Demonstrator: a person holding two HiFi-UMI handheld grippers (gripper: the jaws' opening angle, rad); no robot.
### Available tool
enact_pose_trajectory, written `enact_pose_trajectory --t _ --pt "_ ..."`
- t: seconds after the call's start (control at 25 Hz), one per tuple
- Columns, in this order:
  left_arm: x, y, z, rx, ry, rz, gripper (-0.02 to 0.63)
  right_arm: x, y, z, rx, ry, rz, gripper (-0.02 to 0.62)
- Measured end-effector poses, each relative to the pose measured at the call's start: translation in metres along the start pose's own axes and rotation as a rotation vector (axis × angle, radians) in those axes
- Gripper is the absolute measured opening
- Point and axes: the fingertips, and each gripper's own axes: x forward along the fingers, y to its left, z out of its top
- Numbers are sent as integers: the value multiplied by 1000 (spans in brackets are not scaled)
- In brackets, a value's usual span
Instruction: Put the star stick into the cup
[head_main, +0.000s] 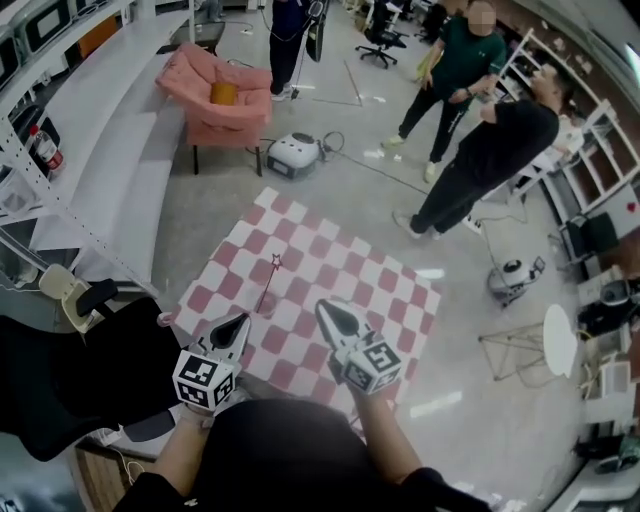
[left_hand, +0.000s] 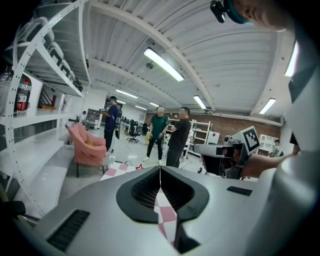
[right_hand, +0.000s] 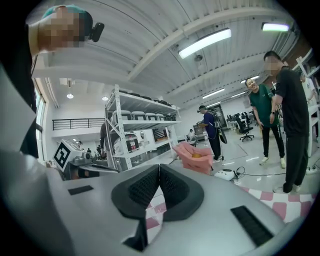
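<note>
The star stick (head_main: 268, 282) is a thin rod with a red star on top. It stands slanted on the red-and-white checkered mat (head_main: 340, 260), and its lower end sits at a small pale cup (head_main: 265, 304) that is hard to make out. My left gripper (head_main: 243, 320) hovers just below and left of the cup, shut and empty. My right gripper (head_main: 322, 308) is a little to the cup's right, also shut with nothing in it. In the left gripper view the jaws (left_hand: 160, 169) meet, and the star's tip (left_hand: 138, 167) peeks over them. The right gripper view shows its jaws (right_hand: 159, 166) closed together.
A pink armchair (head_main: 215, 95) and a white floor device (head_main: 295, 155) lie beyond the mat. Two people (head_main: 480, 150) stand at its far right. White shelving (head_main: 60, 200) runs along the left. A small pink object (head_main: 165, 319) lies at the mat's left edge.
</note>
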Motion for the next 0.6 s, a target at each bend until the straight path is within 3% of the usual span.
enact_pose_trajectory --t 0.6 --pt "4 -10 4 36 -4 -91 43 -4 24 -11 -42 33 -17 18"
